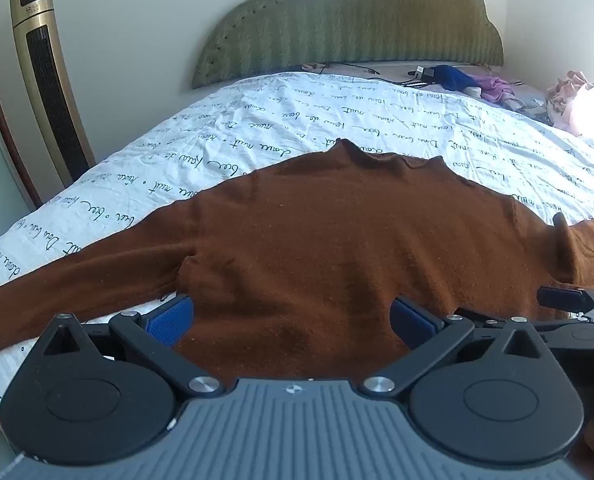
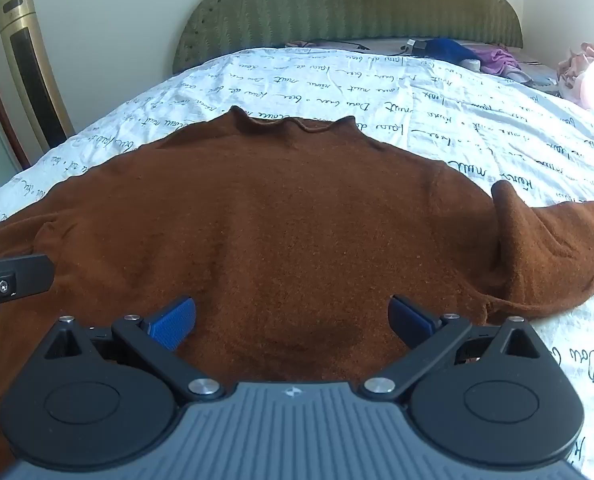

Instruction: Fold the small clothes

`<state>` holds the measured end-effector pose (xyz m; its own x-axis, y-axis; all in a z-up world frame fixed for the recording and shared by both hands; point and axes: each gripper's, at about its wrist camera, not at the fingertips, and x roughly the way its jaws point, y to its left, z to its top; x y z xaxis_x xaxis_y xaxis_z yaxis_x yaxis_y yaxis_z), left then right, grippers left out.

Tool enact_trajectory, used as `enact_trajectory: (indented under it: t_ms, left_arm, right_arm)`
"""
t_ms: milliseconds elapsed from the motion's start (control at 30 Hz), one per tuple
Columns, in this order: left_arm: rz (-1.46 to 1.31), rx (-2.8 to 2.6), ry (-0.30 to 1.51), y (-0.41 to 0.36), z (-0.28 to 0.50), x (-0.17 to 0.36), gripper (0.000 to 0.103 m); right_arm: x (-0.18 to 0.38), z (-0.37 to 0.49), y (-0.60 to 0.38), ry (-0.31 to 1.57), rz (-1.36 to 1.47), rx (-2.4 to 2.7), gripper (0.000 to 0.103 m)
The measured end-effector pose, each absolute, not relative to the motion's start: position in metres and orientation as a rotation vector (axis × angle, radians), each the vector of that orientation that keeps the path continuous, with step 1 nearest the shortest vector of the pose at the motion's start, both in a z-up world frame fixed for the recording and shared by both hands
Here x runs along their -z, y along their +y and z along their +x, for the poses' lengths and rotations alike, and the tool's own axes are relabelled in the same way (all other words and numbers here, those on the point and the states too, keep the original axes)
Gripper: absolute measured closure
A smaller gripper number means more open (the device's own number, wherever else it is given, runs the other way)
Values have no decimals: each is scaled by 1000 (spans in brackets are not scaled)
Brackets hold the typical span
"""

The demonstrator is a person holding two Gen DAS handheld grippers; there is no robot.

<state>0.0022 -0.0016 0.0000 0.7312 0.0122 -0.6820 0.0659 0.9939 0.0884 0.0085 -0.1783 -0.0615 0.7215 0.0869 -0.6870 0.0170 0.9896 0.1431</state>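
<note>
A brown long-sleeved sweater (image 1: 317, 232) lies flat on the bed, collar toward the headboard, sleeves spread to both sides. It also fills the right wrist view (image 2: 289, 216); its right sleeve (image 2: 545, 240) is bunched with a raised fold. My left gripper (image 1: 292, 320) is open and empty, low over the sweater's lower left part. My right gripper (image 2: 292, 318) is open and empty, low over the lower middle. The right gripper's finger shows at the right edge of the left view (image 1: 565, 298). The left gripper's finger shows at the left edge of the right view (image 2: 17, 276).
The bed has a white sheet with black script (image 1: 337, 120) and a green headboard (image 1: 349, 20). Blue and purple clothes (image 1: 469, 80) and a cable lie near the headboard. A pink heap (image 1: 581, 100) lies at the far right. A gold tower fan (image 1: 45, 80) stands left of the bed.
</note>
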Motion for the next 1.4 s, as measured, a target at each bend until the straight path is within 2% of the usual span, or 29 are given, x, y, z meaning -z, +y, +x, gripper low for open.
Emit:
enact_trajectory:
  t_ms: [867,1033,1200,1300,1400]
  left_arm:
    - [134,17,757,0,-7,-3,0]
    - [180,-36,815,0,-3,0,0]
    - [159,-23,850,10,-7,-2,0]
    - [148,-62,863,16,-10,-4,0]
    - [169,-48,755,21,-24,-9,0]
  right_arm:
    - [48,-5,-178,740,121,-27,0]
    - [43,1,-173,745,68,44,0]
    - [40,-10,-179,588,85,-13,0]
    - [48,-13,-179,617,88,-47,0]
    - [51,-21,-184,631,130,-78,0]
